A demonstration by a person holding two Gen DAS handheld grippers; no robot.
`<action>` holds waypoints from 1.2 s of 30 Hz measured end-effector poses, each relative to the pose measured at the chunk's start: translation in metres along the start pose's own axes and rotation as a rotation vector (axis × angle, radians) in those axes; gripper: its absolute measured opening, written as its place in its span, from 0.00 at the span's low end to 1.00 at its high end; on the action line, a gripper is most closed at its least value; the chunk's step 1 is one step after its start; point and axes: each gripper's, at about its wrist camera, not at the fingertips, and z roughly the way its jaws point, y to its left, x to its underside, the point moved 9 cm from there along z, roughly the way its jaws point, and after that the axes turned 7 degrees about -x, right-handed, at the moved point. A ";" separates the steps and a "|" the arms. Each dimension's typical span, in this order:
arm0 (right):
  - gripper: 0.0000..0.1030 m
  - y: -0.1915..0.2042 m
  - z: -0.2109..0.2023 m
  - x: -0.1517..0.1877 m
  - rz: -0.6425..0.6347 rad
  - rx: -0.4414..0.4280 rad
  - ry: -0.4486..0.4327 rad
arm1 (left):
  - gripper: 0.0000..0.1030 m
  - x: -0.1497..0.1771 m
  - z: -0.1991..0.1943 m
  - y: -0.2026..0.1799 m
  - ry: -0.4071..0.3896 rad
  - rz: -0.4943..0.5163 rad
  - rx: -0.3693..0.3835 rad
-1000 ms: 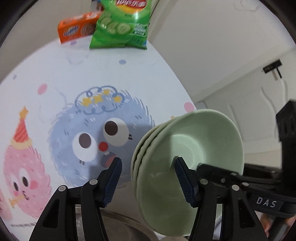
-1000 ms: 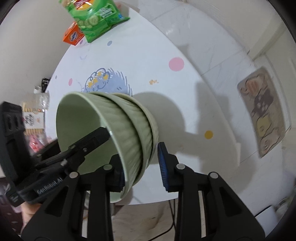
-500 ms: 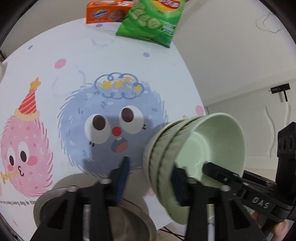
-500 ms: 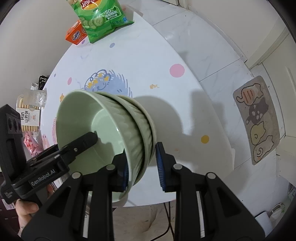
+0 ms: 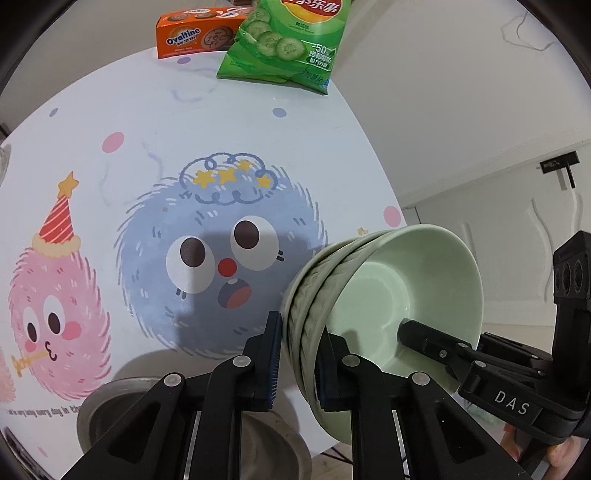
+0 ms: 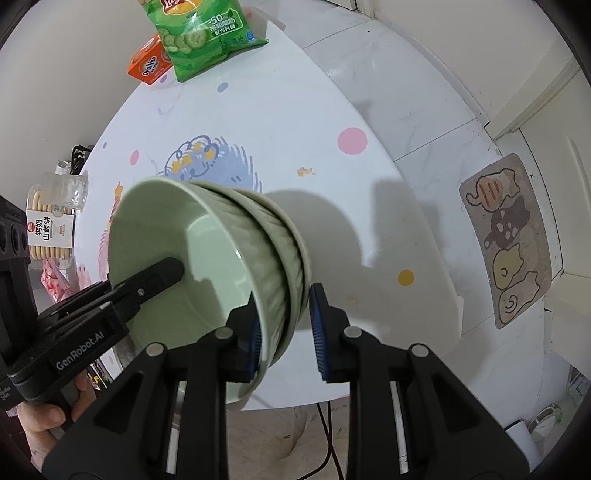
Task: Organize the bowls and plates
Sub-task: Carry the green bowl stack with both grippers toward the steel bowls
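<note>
A nested stack of three pale green ribbed bowls (image 5: 388,295) is held tilted on its side above the table's near edge; it also shows in the right wrist view (image 6: 221,258). My left gripper (image 5: 299,362) is shut on the stack's rim, one finger inside the top bowl and one outside. My right gripper (image 6: 284,332) is shut on the opposite side of the rim in the same way. A metal bowl (image 5: 184,424) sits on the table below my left gripper, partly hidden by it.
The round white table (image 5: 221,122) has cartoon monster prints. An orange Ovaltine box (image 5: 195,35) and a green chip bag (image 5: 284,40) stand at its far edge. A biscuit pack (image 6: 50,229) lies at the left. A cat mat (image 6: 513,240) lies on the floor.
My left gripper has closed from wide open onto the rim of the bowl stack. The stack has tilted and shifted slightly. My right gripper has kept its hold.
</note>
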 end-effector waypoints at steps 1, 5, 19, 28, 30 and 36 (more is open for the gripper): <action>0.25 0.000 0.000 0.000 0.006 -0.002 -0.001 | 0.14 0.000 0.000 0.000 0.002 -0.001 0.001; 0.25 -0.001 0.000 0.000 0.008 0.000 -0.005 | 0.14 0.000 0.000 0.000 0.000 0.002 -0.006; 0.24 0.001 0.000 0.001 0.002 0.009 -0.004 | 0.14 0.001 0.001 0.001 0.003 0.010 -0.006; 0.24 0.000 0.000 0.003 0.001 0.002 -0.006 | 0.14 0.000 -0.002 0.002 -0.021 0.000 -0.013; 0.24 0.000 0.000 0.003 -0.001 0.004 -0.007 | 0.14 0.000 -0.003 0.003 -0.019 -0.002 -0.010; 0.24 0.001 -0.001 0.002 -0.003 0.003 -0.011 | 0.14 -0.001 -0.004 0.004 -0.017 -0.005 -0.013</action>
